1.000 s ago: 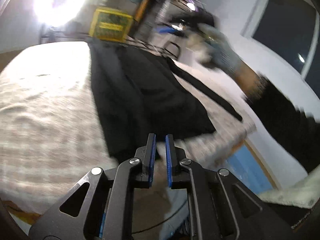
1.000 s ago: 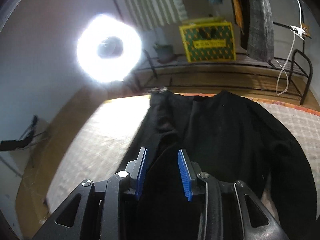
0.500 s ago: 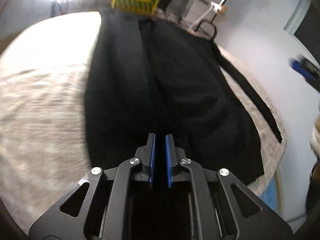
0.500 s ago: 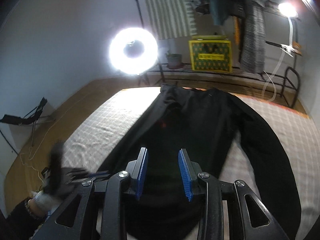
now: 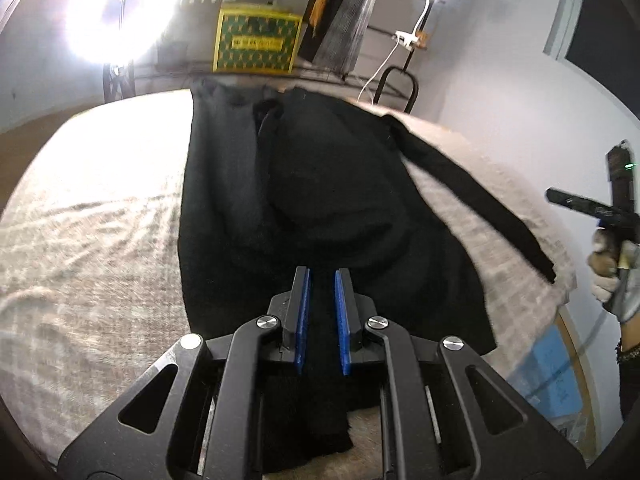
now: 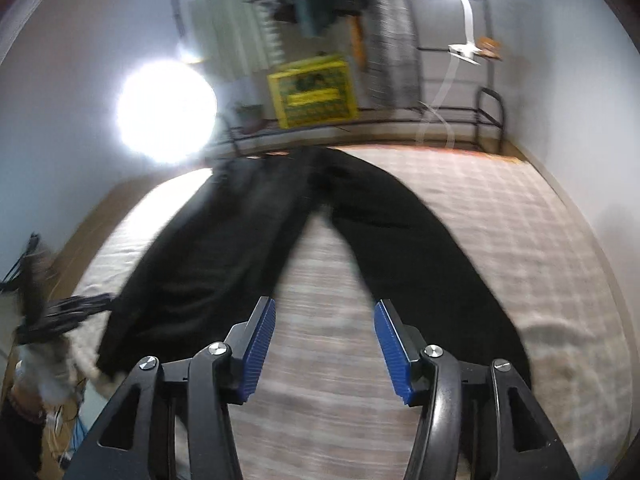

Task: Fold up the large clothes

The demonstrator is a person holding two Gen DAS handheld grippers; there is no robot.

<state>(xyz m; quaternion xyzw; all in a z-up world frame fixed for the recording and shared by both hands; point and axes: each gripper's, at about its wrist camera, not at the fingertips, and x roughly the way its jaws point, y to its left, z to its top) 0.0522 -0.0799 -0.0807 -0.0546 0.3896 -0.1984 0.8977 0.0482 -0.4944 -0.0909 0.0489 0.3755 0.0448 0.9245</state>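
A black long-sleeved garment [image 5: 332,208] lies spread on the checked bed cover [image 5: 80,240], filling the middle of the left wrist view, one side already folded inward and a sleeve [image 5: 476,200] trailing toward the right edge of the frame. The left gripper [image 5: 321,316] hovers over the hem at lower centre, its blue pads close together with a narrow gap and nothing pinched. The right gripper [image 6: 324,344] is opening, only bare cover between its pads, the sleeve [image 6: 420,256] just to their right. If it closes here, it may catch the bed cover or miss the sleeve, and dragging could undo the fold.
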